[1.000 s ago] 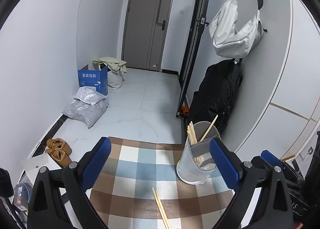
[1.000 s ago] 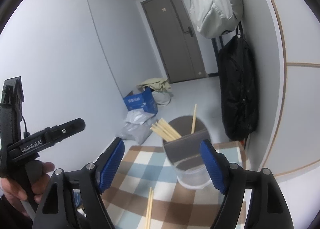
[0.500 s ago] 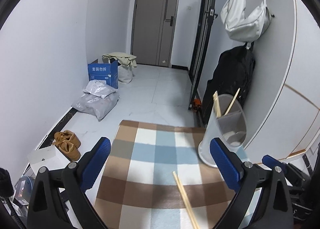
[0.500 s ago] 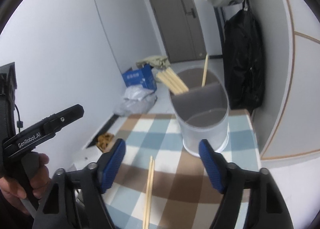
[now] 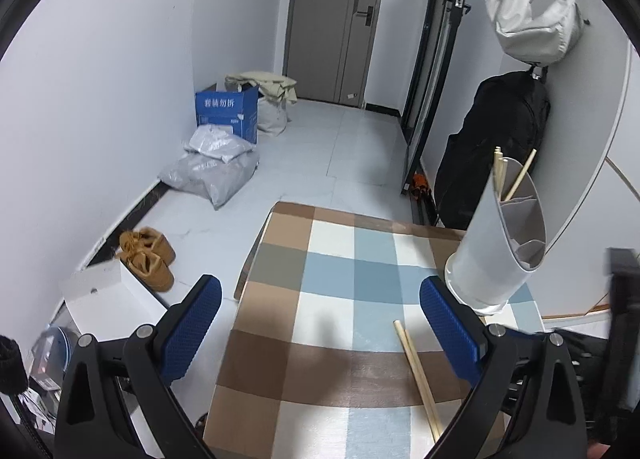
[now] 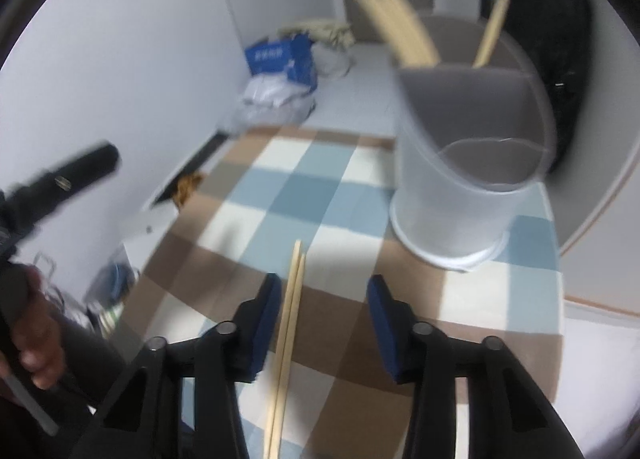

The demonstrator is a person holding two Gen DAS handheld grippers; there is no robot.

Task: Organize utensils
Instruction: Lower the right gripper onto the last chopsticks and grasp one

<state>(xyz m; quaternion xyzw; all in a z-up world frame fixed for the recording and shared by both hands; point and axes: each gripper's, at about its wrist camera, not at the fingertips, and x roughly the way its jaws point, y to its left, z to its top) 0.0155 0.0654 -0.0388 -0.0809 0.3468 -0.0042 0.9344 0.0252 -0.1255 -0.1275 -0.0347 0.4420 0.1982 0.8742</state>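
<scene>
The checkered surface (image 6: 360, 195) carries a grey utensil holder (image 6: 468, 163), chopsticks already inside. Just in front of the holder lies a loose chopstick pair (image 6: 290, 315). The right gripper (image 6: 322, 317) has just been closing, fingers straddling the pair without pressing; the pair sits off-centre, so one stick may escape. The left gripper (image 5: 320, 325) is open, empty.

Down on the pale tiled floor (image 5: 352, 147) I see a blue cardboard box (image 5: 226, 109), grey plastic bags (image 5: 212, 171) and tan shoes (image 5: 146, 257). A white fabric bag (image 5: 532, 19) hangs on the wall over a black backpack (image 5: 492, 147), and a grey door (image 5: 332, 19) stands beyond.
</scene>
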